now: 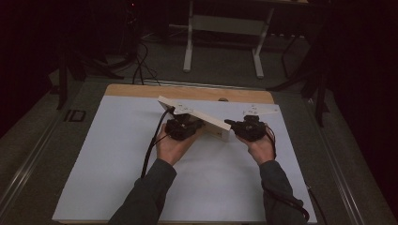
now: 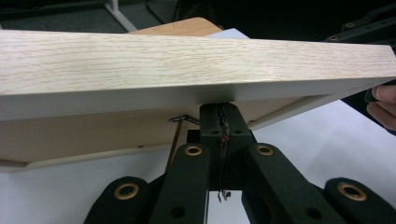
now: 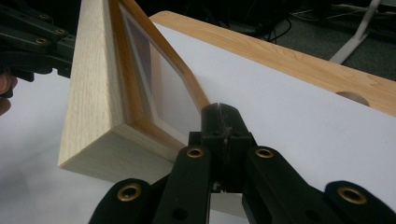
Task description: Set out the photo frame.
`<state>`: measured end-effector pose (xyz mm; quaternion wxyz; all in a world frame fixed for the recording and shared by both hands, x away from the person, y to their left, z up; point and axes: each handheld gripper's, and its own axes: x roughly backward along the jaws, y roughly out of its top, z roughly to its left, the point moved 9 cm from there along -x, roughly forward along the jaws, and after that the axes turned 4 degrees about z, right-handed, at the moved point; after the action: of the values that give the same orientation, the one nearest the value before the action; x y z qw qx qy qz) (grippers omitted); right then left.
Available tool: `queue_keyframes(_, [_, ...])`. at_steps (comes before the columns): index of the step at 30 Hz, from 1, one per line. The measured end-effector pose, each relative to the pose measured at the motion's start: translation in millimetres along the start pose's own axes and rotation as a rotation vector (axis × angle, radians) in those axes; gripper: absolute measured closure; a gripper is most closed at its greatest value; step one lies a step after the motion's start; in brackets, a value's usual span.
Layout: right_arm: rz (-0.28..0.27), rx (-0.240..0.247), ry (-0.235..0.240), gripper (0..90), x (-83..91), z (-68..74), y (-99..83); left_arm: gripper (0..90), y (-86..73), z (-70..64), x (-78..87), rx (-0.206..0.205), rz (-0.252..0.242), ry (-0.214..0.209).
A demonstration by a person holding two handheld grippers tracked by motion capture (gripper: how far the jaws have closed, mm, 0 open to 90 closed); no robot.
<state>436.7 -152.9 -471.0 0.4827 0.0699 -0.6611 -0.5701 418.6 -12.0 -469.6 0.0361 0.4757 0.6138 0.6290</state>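
A light wooden picture frame (image 1: 206, 120) stands tilted on the white sheet, far left corner raised and near right corner (image 1: 227, 135) down on the sheet. My left gripper (image 1: 182, 125) is shut beneath it, its tips touching the frame's back (image 2: 93, 135) near a small metal clip (image 2: 180, 120). My right gripper (image 1: 233, 123) is shut too, its tips pressed to the glass (image 3: 173, 93) at the frame's inner rim. The frame's outer side (image 3: 91, 93) faces the right gripper view. I cannot see anything pinched between either pair of jaws.
A white sheet (image 1: 141, 164) covers most of the wooden table (image 1: 141, 90), which has a round hole (image 1: 223, 99) near its far edge. A white table stand (image 1: 220, 28) and cables (image 1: 141, 65) lie on the floor beyond. Fingers of the other hand (image 2: 383, 100) show at the frame's end.
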Motion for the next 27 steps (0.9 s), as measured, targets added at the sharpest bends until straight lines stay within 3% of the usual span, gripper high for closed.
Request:
queue_keyframes(12, [-0.001,0.003,0.003,90.0,0.2,2.4,-0.6,90.0,0.1,-7.3,-1.8,-0.019,0.0,-0.012])
queue_keyframes(27, [0.004,0.026,0.025,90.0,0.2,11.5,-1.5,90.0,1.4,-3.0,-0.8,-0.008,0.002,-0.008])
